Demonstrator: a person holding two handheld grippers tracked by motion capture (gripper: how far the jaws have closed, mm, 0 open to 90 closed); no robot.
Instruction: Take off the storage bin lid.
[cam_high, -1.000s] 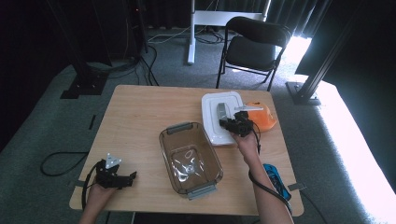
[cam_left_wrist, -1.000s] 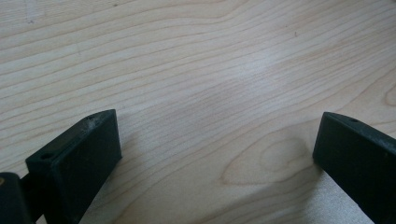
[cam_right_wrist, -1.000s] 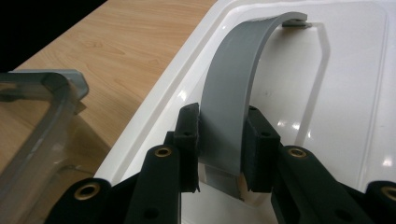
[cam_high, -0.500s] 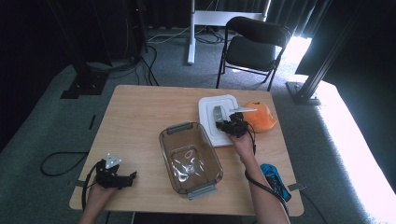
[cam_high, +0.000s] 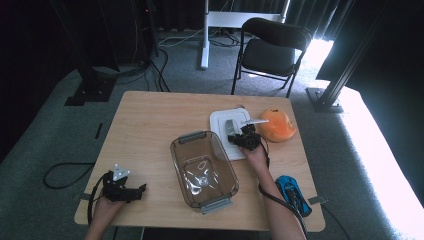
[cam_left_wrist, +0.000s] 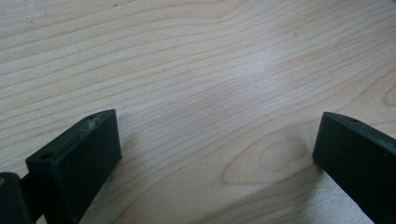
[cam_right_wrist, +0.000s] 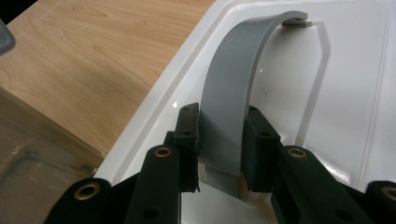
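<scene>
Over the white plastic lid (cam_right_wrist: 327, 116), we pinch its grey arched handle (cam_right_wrist: 233, 93) with our right gripper (cam_right_wrist: 219, 154); our left gripper (cam_left_wrist: 215, 154) rests spread on the wooden table (cam_left_wrist: 187, 70).

Wide open wood across the far left of the table (cam_high: 145, 115), nothing there to dodge. The middle is blocked by the clear container (cam_high: 202, 170), its walls standing tall from centre to near edge. Just right of it sits the white lid (cam_high: 220, 125), its grey handle (cam_right_wrist: 233, 102) arching up. Far right, the orange thing (cam_high: 277, 125) closes that corner; near right, a blue toy car (cam_high: 292, 192) sits by the edge. Near left lies bare table around the left hand-held gripper (cam_high: 141, 189).
</scene>
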